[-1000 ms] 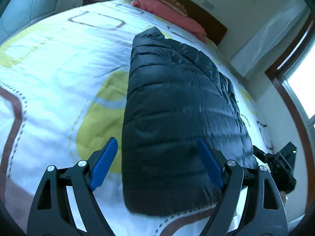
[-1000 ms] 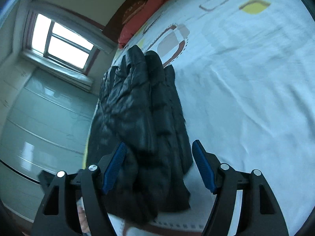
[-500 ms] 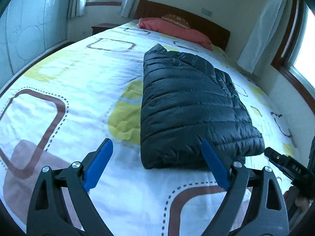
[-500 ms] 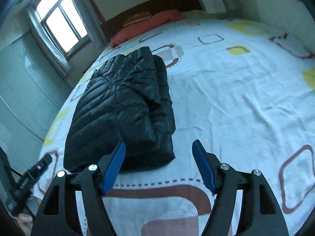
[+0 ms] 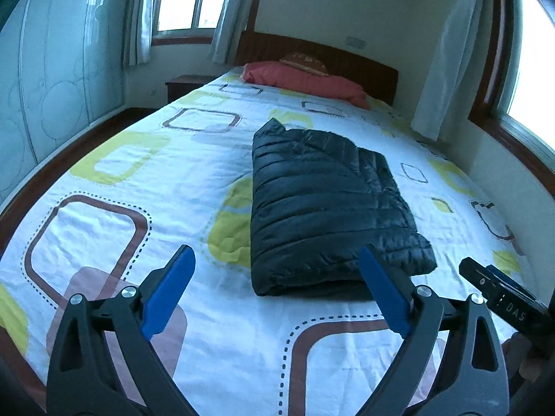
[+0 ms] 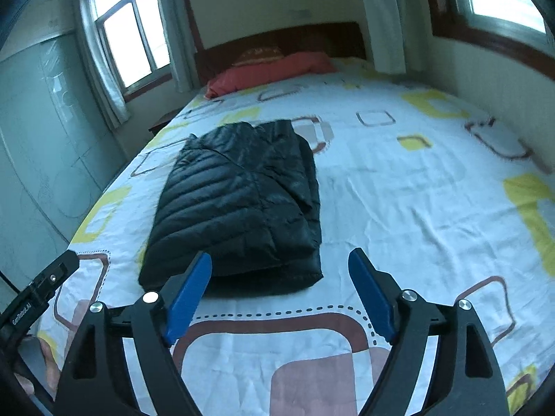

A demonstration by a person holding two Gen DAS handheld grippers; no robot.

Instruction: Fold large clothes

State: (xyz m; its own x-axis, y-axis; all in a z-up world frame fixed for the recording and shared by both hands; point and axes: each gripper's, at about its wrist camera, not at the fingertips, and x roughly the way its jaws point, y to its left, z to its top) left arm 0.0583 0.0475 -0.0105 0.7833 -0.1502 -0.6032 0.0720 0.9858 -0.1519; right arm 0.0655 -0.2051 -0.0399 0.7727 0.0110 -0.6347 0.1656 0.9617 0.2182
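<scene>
A black quilted puffer jacket lies folded into a thick rectangle on the patterned bedsheet. My left gripper hovers short of the jacket's near edge, its jaws opening, with nothing between its blue pads. My right gripper also hangs short of the near edge, jaws opening and empty. The tip of the right gripper shows at the right of the left wrist view. The left gripper shows at the left of the right wrist view.
A red pillow lies at the wooden headboard. A nightstand stands at the far left of the bed. Windows with white curtains line the walls, and a wardrobe flanks the bed's left side.
Both grippers have drawn back and risen away from the jacket, which stays folded on the bed. Both sets of jaws stand wider. The views have levelled out, showing more of the room.
</scene>
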